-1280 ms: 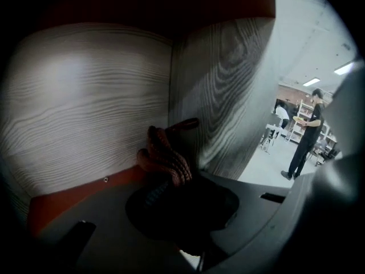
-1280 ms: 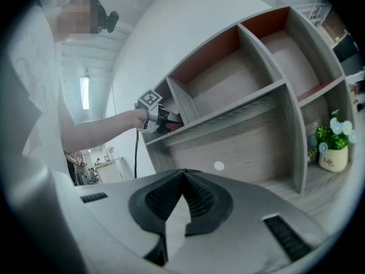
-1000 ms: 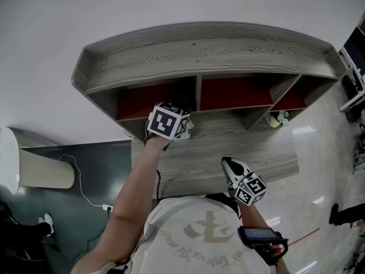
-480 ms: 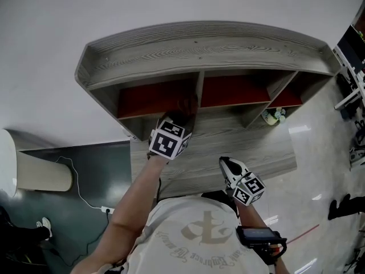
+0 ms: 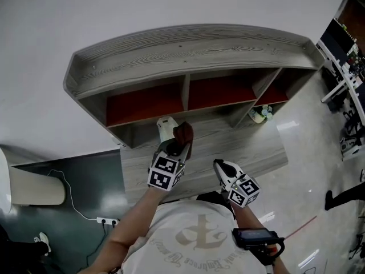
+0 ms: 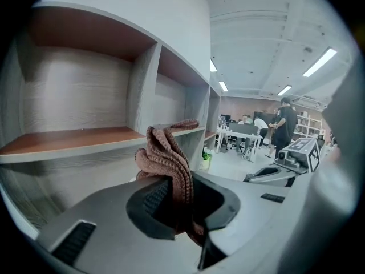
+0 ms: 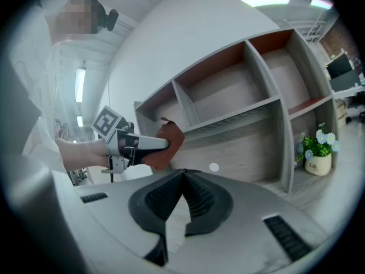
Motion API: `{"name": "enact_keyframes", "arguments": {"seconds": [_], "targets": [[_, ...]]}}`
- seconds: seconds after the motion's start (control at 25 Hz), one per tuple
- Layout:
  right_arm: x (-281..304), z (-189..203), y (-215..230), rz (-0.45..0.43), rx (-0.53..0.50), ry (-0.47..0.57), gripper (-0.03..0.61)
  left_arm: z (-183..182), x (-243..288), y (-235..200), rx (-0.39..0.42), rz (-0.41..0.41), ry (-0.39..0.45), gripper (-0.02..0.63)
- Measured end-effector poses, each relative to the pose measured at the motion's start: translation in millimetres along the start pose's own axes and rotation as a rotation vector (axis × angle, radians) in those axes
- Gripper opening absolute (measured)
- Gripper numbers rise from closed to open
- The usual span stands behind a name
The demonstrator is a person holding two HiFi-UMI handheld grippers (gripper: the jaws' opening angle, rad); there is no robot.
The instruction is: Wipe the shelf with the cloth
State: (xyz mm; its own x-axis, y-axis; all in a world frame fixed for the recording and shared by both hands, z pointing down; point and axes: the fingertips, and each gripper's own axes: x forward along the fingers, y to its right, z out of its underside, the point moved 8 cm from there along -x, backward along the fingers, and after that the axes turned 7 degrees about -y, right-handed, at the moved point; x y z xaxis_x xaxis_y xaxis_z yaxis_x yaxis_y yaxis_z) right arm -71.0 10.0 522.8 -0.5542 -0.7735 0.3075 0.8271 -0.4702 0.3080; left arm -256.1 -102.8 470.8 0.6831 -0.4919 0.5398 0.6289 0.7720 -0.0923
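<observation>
- Shelf (image 5: pixel 188 53): a grey wood-grain wall unit is shown from above, with three red-backed compartments. A wider grey ledge (image 5: pixel 251 147) lies beneath them.
- Left gripper (image 6: pixel 177 201): it is held in front of the left compartment, over the ledge. Its jaws are pinched on the cloth.
- Right gripper (image 7: pixel 181 194): it is held lower and nearer the person, apart from the shelf. Its jaws are pressed together with nothing between them.
- Cloth (image 6: pixel 166 156): a brown knitted rag is seen bunched in folds, standing up out of the left jaws. No contact with any shelf surface is visible. It is judged light, soft and limp, and likely to crumple under pressure. A deep hold on the bunched middle is judged best, so that a loose pad is left free for wiping.
- Potted plant (image 7: pixel 317 152): a small pot is set in the lower right recess, well apart from the cloth.
</observation>
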Motion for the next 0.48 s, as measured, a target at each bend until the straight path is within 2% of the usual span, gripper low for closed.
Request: {"name": "enact_keyframes", "arguments": {"seconds": [0.48], "targets": [[-8, -6, 18, 0.015, -0.005, -0.002, 0.005, 12, -4, 13, -0.031, -0.002, 0.051, 0.065]]}}
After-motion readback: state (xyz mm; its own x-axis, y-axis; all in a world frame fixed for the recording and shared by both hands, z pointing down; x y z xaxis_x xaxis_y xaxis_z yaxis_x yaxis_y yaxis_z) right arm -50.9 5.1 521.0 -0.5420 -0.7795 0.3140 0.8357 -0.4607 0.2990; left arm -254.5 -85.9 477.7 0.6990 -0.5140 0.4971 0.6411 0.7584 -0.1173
